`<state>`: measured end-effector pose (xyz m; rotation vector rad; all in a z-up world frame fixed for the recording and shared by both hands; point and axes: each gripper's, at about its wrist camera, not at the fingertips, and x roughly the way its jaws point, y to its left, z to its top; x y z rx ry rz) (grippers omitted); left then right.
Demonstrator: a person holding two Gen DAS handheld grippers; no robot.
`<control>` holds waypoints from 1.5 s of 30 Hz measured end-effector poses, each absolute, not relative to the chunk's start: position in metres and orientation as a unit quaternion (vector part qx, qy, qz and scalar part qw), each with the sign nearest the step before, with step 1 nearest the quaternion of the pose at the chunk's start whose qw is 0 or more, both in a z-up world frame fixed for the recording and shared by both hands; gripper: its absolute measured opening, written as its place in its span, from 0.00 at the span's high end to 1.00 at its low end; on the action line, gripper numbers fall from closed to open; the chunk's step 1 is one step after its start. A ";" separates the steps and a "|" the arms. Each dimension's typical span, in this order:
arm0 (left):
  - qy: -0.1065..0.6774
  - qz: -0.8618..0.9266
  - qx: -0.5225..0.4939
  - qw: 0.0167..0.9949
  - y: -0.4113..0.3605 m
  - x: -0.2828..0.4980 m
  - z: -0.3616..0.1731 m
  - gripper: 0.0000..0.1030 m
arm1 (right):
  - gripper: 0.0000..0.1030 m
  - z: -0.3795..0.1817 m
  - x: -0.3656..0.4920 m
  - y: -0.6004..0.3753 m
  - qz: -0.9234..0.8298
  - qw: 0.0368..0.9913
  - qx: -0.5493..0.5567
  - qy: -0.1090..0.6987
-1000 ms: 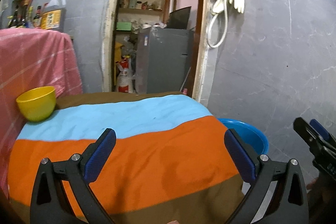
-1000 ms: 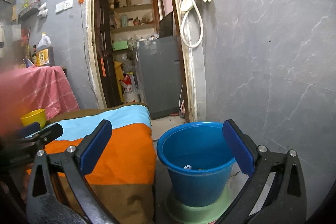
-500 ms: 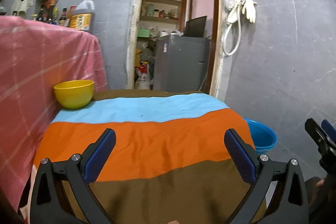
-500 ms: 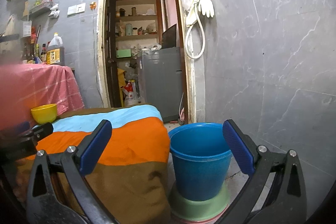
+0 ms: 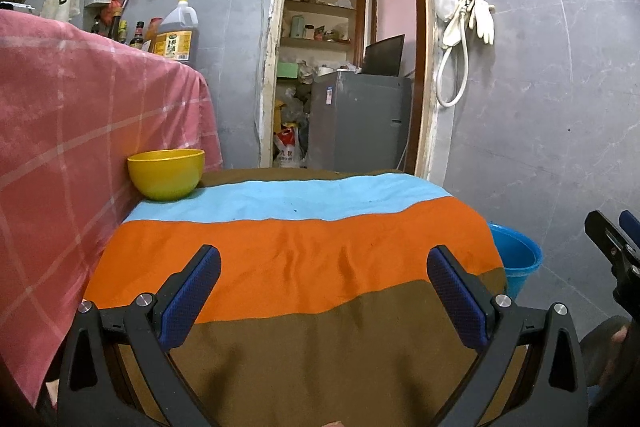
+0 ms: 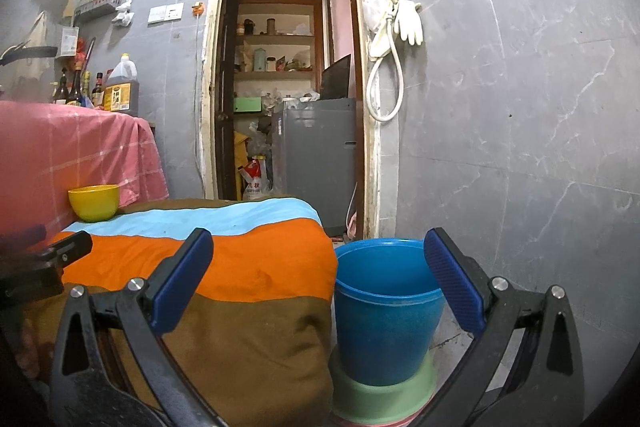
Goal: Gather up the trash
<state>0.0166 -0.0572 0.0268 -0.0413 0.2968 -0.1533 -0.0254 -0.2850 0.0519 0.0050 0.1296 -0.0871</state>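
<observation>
A blue bucket [image 6: 386, 311] stands on a green base on the floor, right of a low table under a striped blue, orange and brown cloth [image 5: 296, 259]. Its rim also shows in the left wrist view [image 5: 516, 251]. My left gripper [image 5: 320, 287] is open and empty above the cloth's near edge. My right gripper [image 6: 316, 279] is open and empty, held in front of the bucket and the table's right corner. No trash shows on the cloth. The bucket's inside is hidden from this low angle.
A yellow bowl [image 5: 166, 173] sits at the table's far left corner against a higher surface draped in pink checked cloth [image 5: 72, 131]. Bottles [image 5: 176, 35] stand on it. A doorway [image 6: 288, 95] with a grey cabinet lies beyond. A grey wall [image 6: 520, 107] is right.
Both grippers have drawn back and dropped lower. The table and bucket now look farther off, and the bucket's inside is no longer in sight. Both stay open.
</observation>
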 end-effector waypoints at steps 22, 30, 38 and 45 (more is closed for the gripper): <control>0.143 -0.078 -0.009 0.987 -0.063 0.013 0.024 0.02 | 0.00 0.052 -0.027 -0.288 -0.048 0.997 0.013 0.063; 0.143 -0.077 -0.009 0.987 -0.063 0.013 0.023 0.02 | 0.00 0.052 -0.027 -0.288 -0.047 0.997 0.013 0.063; 0.144 -0.078 -0.009 0.986 -0.062 0.014 0.023 0.02 | 0.00 0.052 -0.027 -0.287 -0.048 0.997 0.013 0.063; 0.144 -0.078 -0.009 0.986 -0.063 0.013 0.023 0.02 | 0.00 0.052 -0.027 -0.288 -0.047 0.997 0.015 0.063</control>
